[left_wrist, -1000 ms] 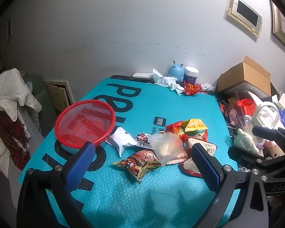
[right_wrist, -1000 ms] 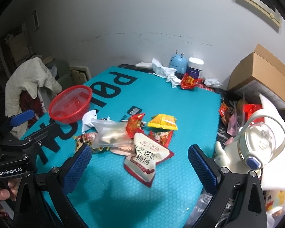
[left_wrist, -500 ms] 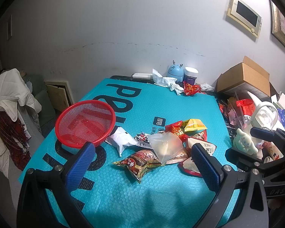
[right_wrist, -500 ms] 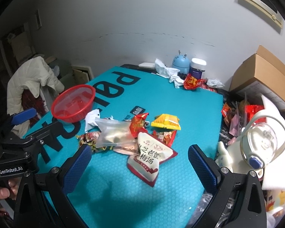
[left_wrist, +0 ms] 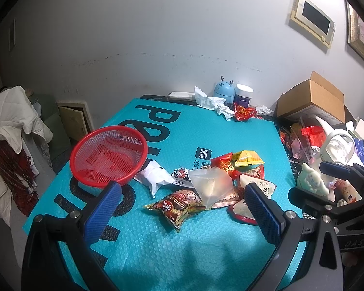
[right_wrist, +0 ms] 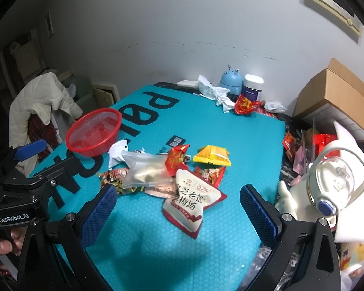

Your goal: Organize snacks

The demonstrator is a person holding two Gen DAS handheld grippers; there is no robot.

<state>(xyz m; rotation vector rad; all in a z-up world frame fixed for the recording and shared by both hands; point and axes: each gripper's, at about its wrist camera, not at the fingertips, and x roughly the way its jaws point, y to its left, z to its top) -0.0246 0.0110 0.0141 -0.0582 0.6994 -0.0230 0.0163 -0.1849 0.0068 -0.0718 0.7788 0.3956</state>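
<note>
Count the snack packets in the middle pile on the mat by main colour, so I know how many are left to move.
White packets: 3
Red packets: 2
Yellow packet: 1
Clear pouch: 1
Brown-and-gold packet: 1
Pink packet, mostly covered: 1
Total: 9

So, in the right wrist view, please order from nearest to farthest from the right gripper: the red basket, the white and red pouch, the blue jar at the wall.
1. White and red pouch, just ahead of the right gripper.
2. Red basket, farther off on the left.
3. Blue jar, at the far edge by the wall.
</note>
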